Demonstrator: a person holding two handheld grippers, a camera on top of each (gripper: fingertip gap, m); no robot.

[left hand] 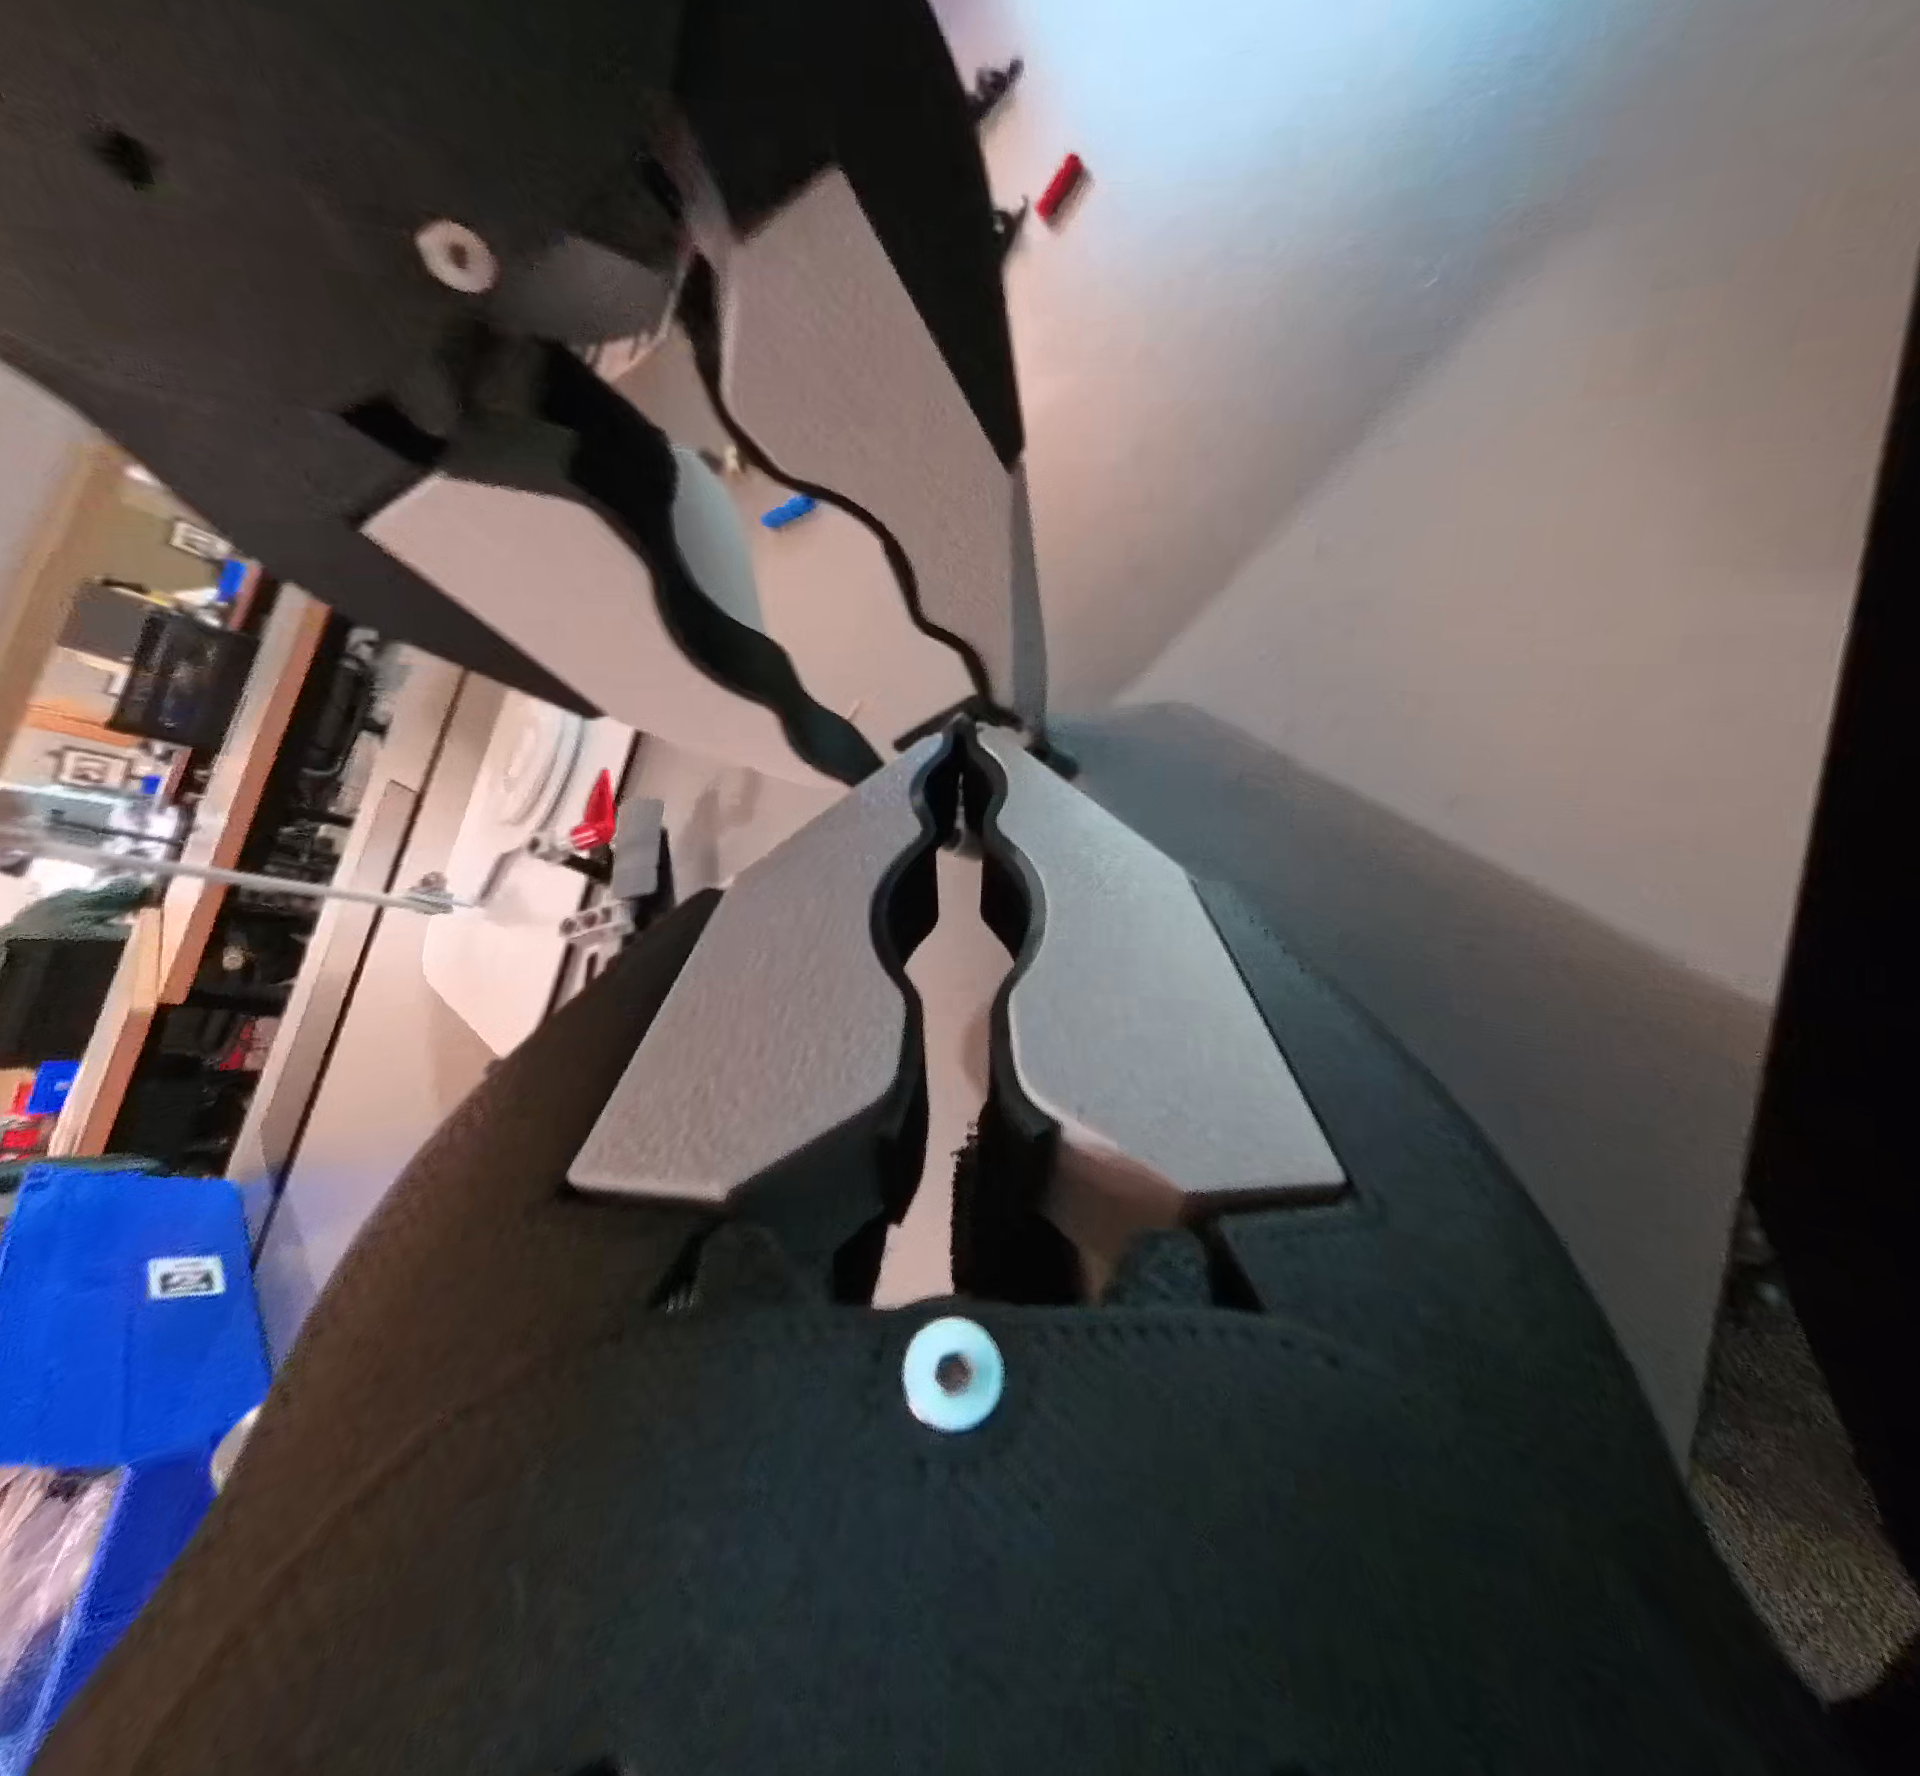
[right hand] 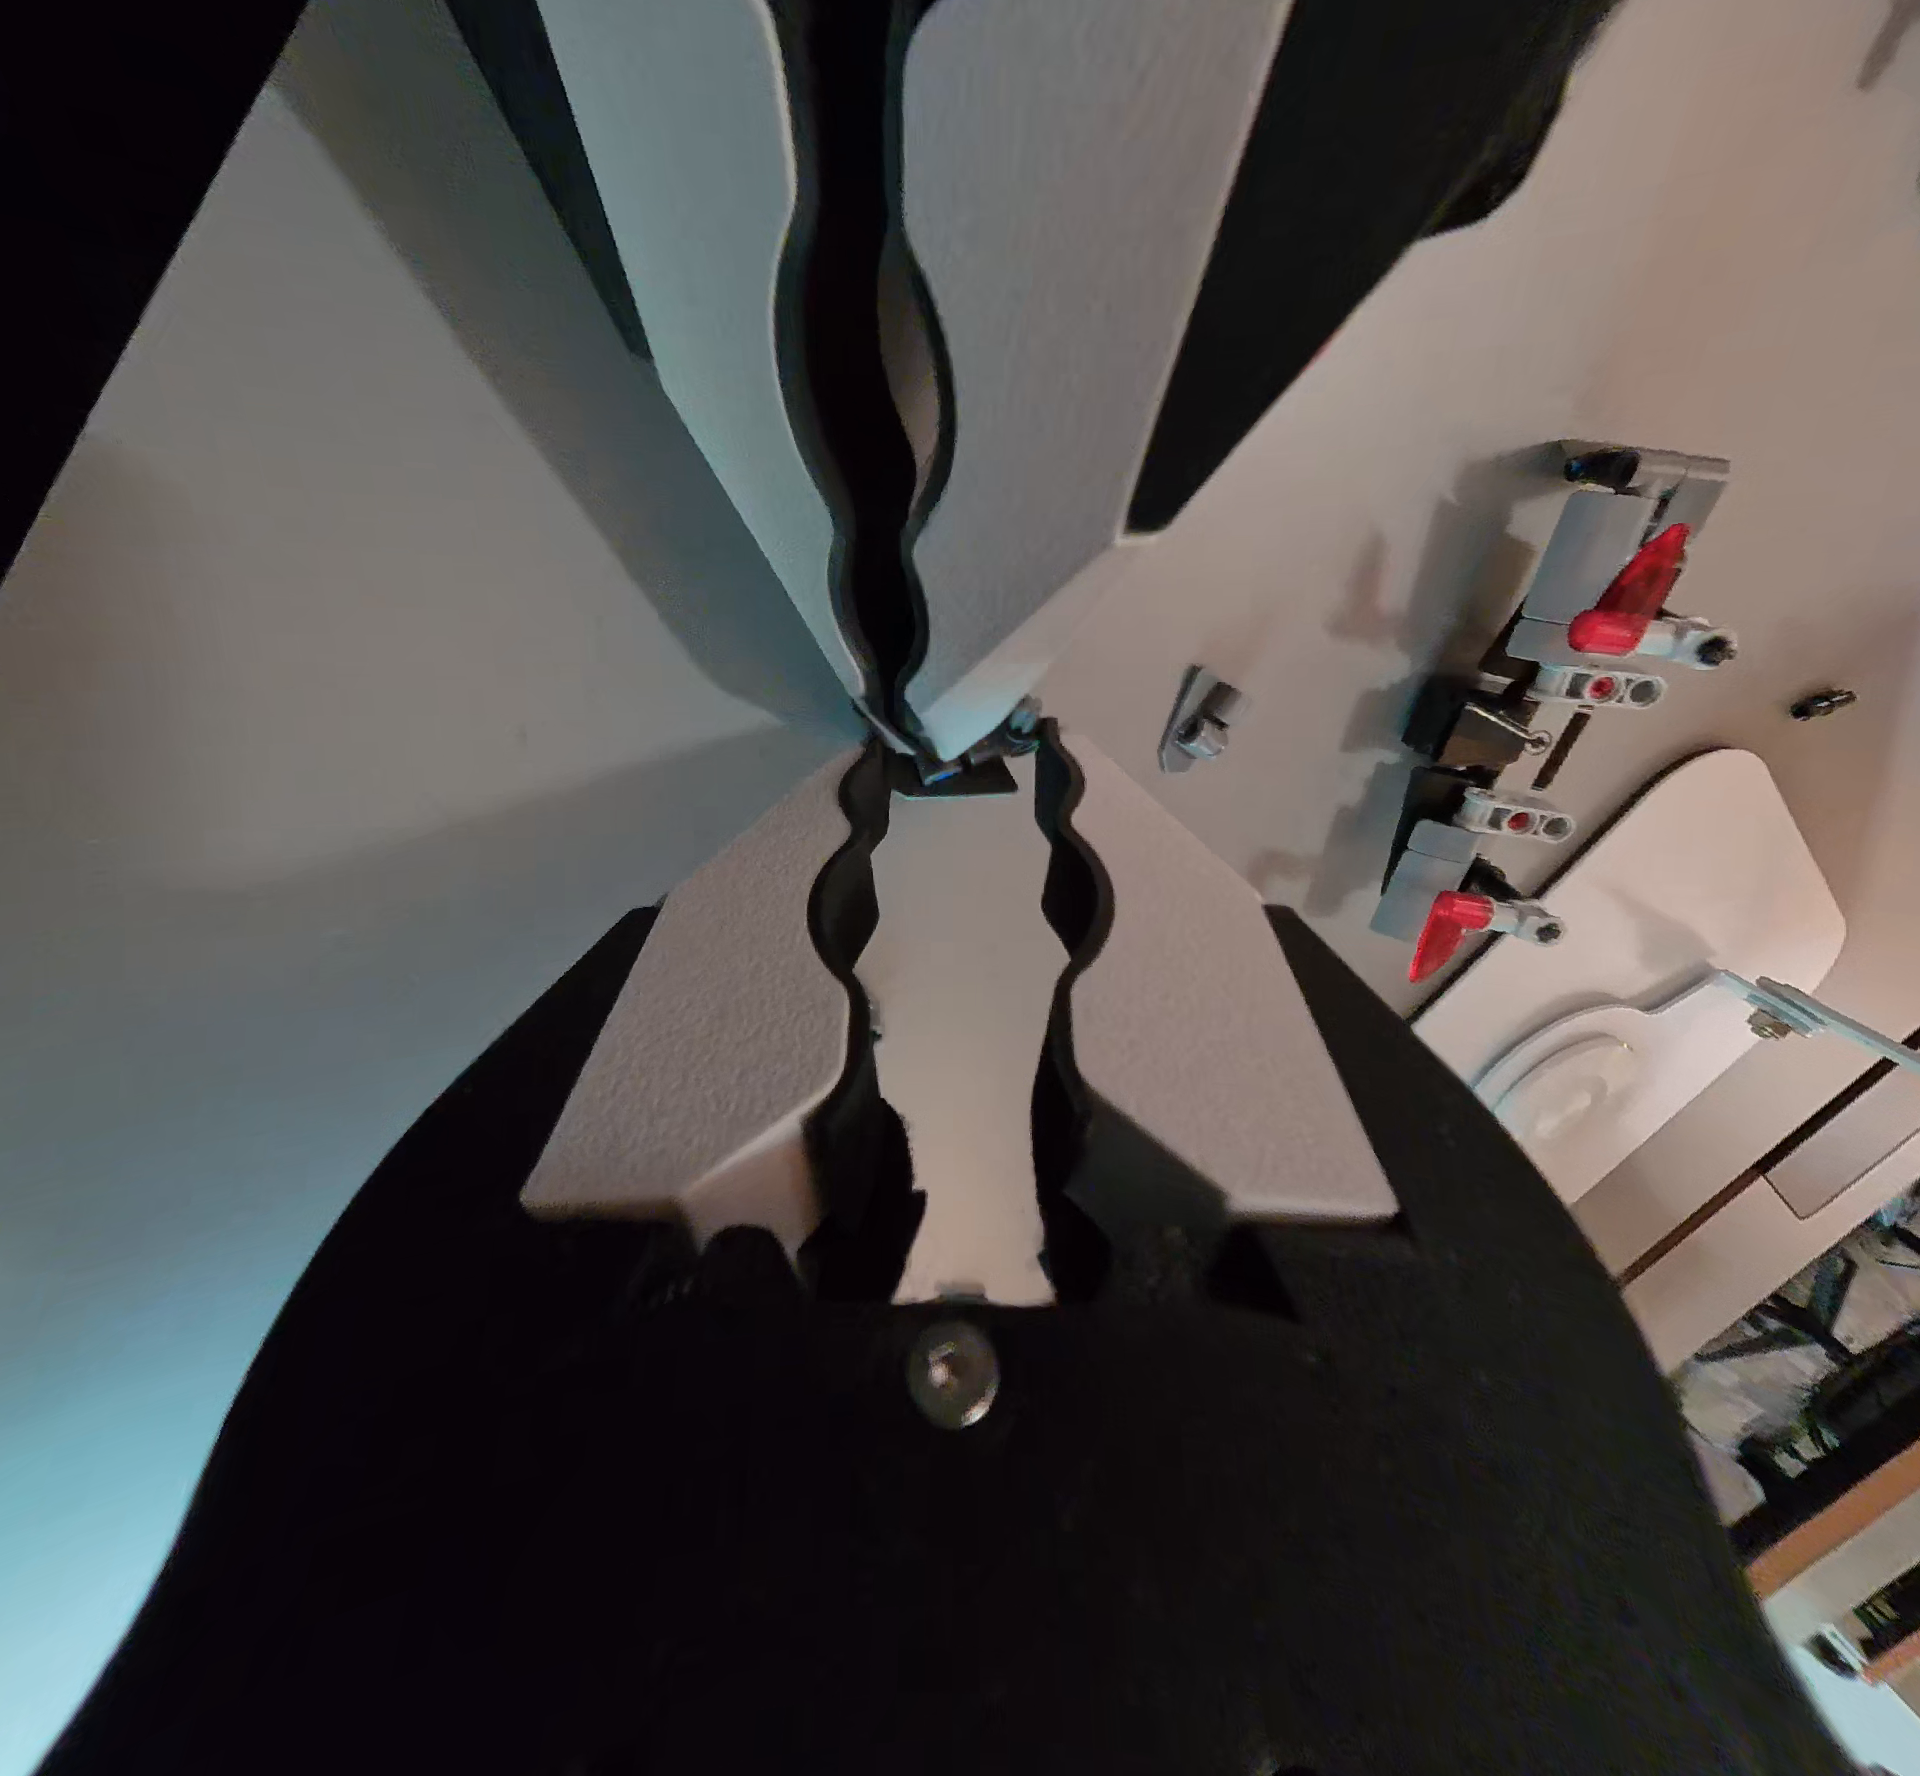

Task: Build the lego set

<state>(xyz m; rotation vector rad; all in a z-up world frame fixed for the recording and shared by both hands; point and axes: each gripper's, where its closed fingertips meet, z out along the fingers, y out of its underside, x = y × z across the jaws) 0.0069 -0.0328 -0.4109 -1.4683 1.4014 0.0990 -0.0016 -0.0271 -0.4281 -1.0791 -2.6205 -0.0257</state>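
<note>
My two grippers meet tip to tip above the white table [right hand: 312,687]. In the right wrist view my right gripper [right hand: 961,755] holds a small dark lego piece [right hand: 951,779] between its slightly parted fingertips. My left gripper [right hand: 899,734] comes in from the top, its tips pinched together on the edge of the same small piece. In the left wrist view my left gripper [left hand: 961,750] is nearly closed, with a sliver of the dark piece [left hand: 920,737] at its tips. The right gripper [left hand: 940,737] reaches in from the upper left. A partly built grey lego assembly [right hand: 1538,718] with red translucent parts lies on the table to the right.
A small grey piece [right hand: 1200,718] and a tiny black piece [right hand: 1823,703] lie near the assembly. A red piece [left hand: 1060,186], a blue piece [left hand: 790,508] and black bits [left hand: 992,79] lie farther out. A blue bin [left hand: 114,1311] stands at the table's side.
</note>
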